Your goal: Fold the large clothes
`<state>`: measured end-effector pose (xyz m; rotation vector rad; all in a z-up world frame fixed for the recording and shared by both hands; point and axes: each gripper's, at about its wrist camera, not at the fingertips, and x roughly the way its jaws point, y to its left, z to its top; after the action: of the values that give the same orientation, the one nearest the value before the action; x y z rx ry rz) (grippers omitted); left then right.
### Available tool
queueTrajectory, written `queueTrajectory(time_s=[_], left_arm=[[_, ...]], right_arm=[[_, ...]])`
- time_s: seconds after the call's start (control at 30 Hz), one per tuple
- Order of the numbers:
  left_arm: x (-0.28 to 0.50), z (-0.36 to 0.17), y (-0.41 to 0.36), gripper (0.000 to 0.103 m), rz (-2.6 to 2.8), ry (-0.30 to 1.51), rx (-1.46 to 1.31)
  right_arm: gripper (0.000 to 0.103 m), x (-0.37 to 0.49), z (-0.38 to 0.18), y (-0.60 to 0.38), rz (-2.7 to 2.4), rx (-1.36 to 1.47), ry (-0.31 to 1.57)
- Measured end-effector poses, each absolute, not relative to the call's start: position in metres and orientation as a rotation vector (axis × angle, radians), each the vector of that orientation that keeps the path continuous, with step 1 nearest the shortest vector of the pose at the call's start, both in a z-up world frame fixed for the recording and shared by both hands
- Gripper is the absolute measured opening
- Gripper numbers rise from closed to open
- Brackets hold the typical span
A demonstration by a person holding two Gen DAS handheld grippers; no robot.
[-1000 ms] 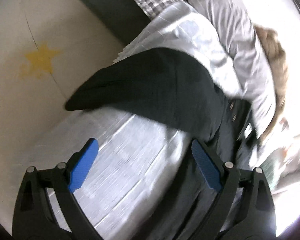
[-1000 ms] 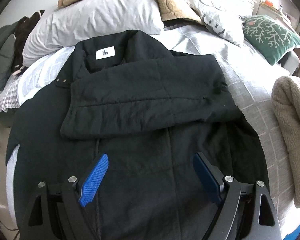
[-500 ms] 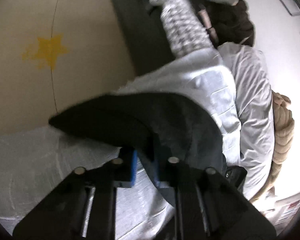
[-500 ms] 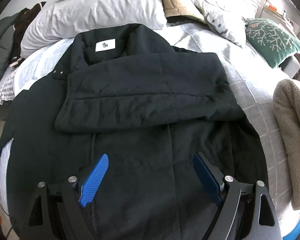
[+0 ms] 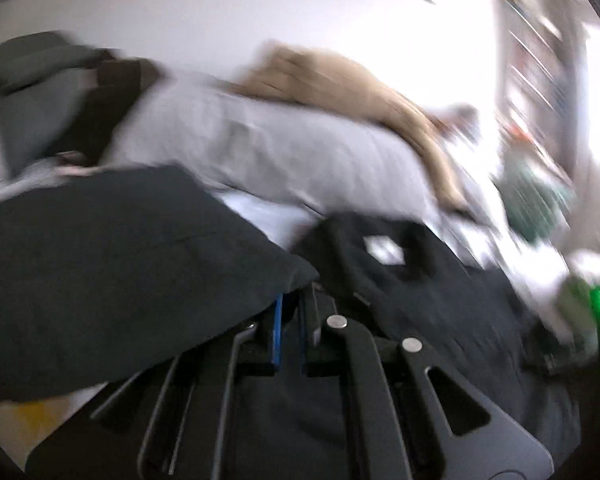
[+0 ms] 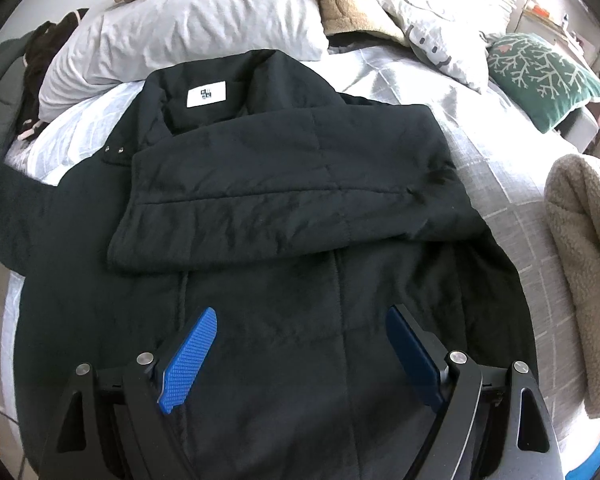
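Folding second sleeve. Left gripper [image 5: 290, 312] pinched on sleeve [image 5: 112, 264], lifted left of jaws. Right gripper [image 6: 300, 360] spread, empty, above jacket [image 6: 284, 208]. Next: carry sleeve across chest, release.

I can read no text. The white neck label [image 6: 207, 95] inside the black jacket [image 6: 284, 208] collar bears a small dark mark, too small for me to decipher.

Grey-sheeted bed [image 6: 480, 128]; white wall [image 5: 220, 20]
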<state>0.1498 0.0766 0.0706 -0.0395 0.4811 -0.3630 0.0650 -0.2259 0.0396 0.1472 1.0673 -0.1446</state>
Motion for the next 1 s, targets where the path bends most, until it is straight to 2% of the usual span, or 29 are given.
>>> queueTrajectory(time_s=[0.1, 0.17, 0.2, 0.23, 0.3, 0.37, 0.43, 0.73, 1.0], left_arm=[[0.158, 0.037, 0.024, 0.010, -0.505, 0.634, 0.086], [0.162, -0.003, -0.003, 0.022, -0.577, 0.783, 0.162], [0.167, -0.032, -0.016, 0.035, -0.630, 0.905, 0.190], [0.167, -0.048, -0.022, 0.040, -0.643, 0.965, 0.209], [0.153, -0.062, -0.026, 0.040, -0.636, 0.950, 0.267], [0.146, -0.053, -0.021, 0.051, -0.650, 0.908, 0.254], [0.141, -0.042, -0.010, 0.067, -0.672, 0.904, 0.194], [0.156, -0.013, 0.053, 0.070, -0.536, 0.758, -0.076], [0.162, 0.015, -0.028, 0.070, -0.763, 0.691, -0.025]], right_arm=[[0.088, 0.066, 0.037, -0.226, -0.145, 0.151, 1.076], [0.088, 0.067, 0.034, -0.225, -0.143, 0.154, 1.085], [0.088, 0.068, 0.032, -0.225, -0.140, 0.157, 1.092], [0.088, 0.068, 0.031, -0.225, -0.138, 0.159, 1.098], [0.088, 0.068, 0.028, -0.225, -0.134, 0.162, 1.110], [0.088, 0.068, 0.026, -0.225, -0.132, 0.162, 1.115], [0.088, 0.068, 0.026, -0.226, -0.130, 0.161, 1.114], [0.088, 0.071, 0.028, -0.221, -0.106, 0.154, 1.109], [0.088, 0.070, 0.029, -0.233, -0.152, 0.205, 1.089]])
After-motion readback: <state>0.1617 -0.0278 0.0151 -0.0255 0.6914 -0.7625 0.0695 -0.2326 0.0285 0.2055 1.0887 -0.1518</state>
